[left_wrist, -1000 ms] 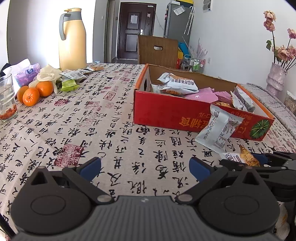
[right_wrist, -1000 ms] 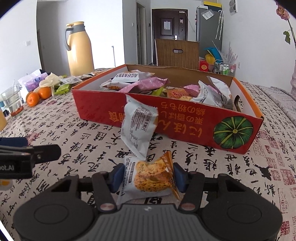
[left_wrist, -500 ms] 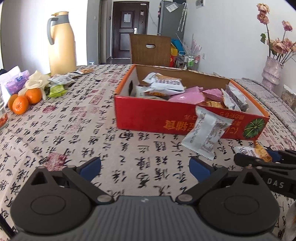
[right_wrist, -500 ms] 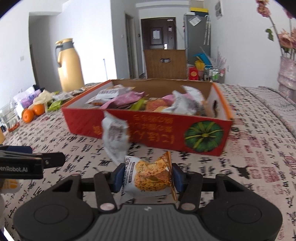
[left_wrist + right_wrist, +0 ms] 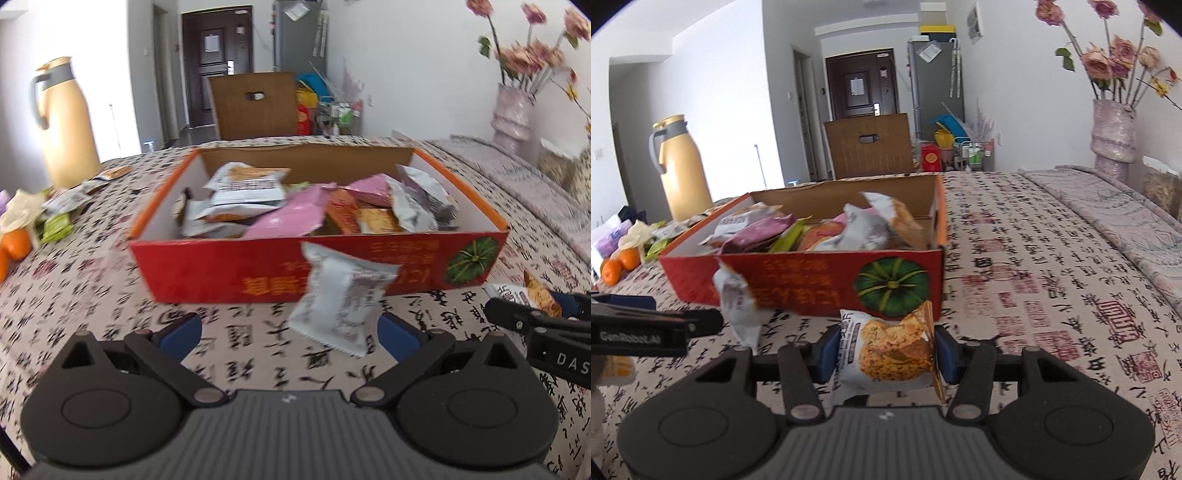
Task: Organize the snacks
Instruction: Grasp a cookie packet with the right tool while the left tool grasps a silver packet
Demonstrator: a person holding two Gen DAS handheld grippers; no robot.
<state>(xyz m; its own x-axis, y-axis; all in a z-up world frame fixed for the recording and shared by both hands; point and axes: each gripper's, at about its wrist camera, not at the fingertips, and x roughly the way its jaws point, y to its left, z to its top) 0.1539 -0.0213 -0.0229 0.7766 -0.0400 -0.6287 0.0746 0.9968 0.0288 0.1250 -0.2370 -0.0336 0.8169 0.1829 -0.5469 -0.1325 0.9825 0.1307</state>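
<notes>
A red cardboard box (image 5: 221, 273) full of snack packets stands on the calligraphy tablecloth. A white packet (image 5: 341, 299) leans on its front wall, just ahead of my left gripper (image 5: 290, 334), which is open with nothing between its blue pads. In the right wrist view my right gripper (image 5: 886, 352) is shut on an orange-and-white snack packet (image 5: 894, 343), held above the cloth in front of the box's (image 5: 812, 288) pumpkin-printed right corner. The white packet (image 5: 737, 302) and the left gripper (image 5: 639, 325) show at the left there. The right gripper (image 5: 535, 314) shows at the right edge of the left wrist view.
A yellow thermos jug (image 5: 66, 122), oranges (image 5: 14, 247) and loose packets (image 5: 59, 221) sit at the far left. A wooden chair (image 5: 255, 107) stands behind the table. A vase of flowers (image 5: 1113, 129) and a grey blanket (image 5: 1115, 214) are at the right.
Both grippers have swung to the right along the box's front and come closer to it. The right gripper has kept hold of the orange packet. The left one has stayed open.
</notes>
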